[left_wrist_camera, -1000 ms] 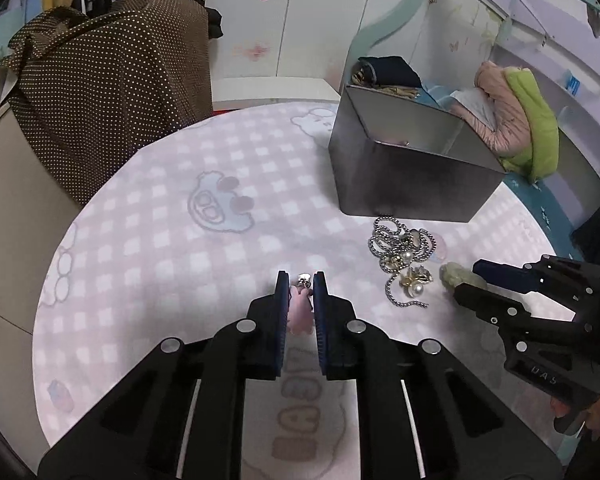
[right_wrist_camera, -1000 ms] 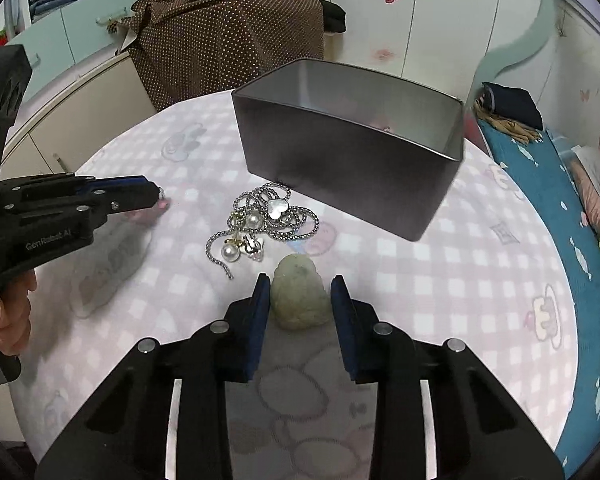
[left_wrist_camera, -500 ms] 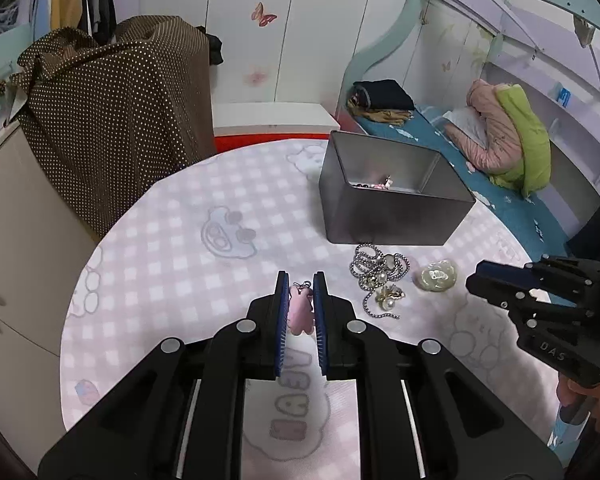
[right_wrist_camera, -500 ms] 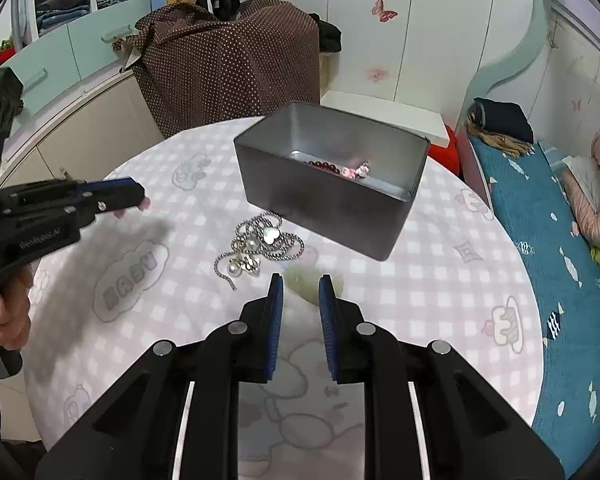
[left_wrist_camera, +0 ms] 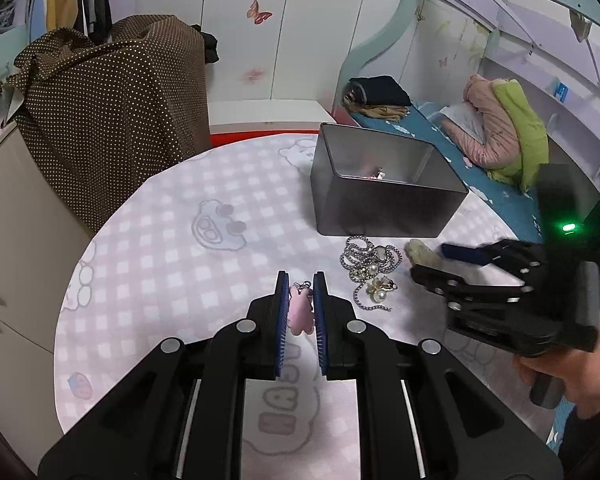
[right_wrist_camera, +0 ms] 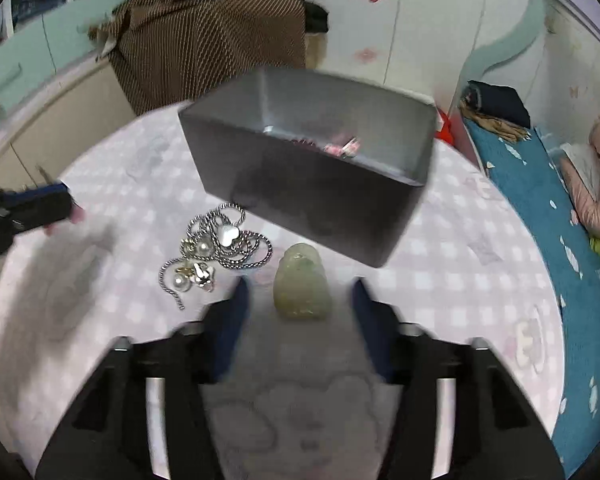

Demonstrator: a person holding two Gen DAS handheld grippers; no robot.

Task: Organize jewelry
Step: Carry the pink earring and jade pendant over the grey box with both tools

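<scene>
My left gripper is shut on a small pink charm, held above the round table. My right gripper is open, its jaws wide on either side of a pale green jade pendant that lies on the cloth; the pendant also shows in the left wrist view. A tangle of silver chain and pearls lies left of the pendant and shows in the left wrist view too. The grey metal box stands just behind, with small jewelry pieces inside; the left wrist view shows it as well.
The round table has a pink checked cloth. A brown dotted cover hangs over furniture behind it. A bed with blue sheet lies to the right. My right gripper also shows in the left wrist view.
My right gripper was shut and raised half a second ago; now it is open and low around the jade pendant. My left gripper keeps holding the pink charm, lifted off the table.
</scene>
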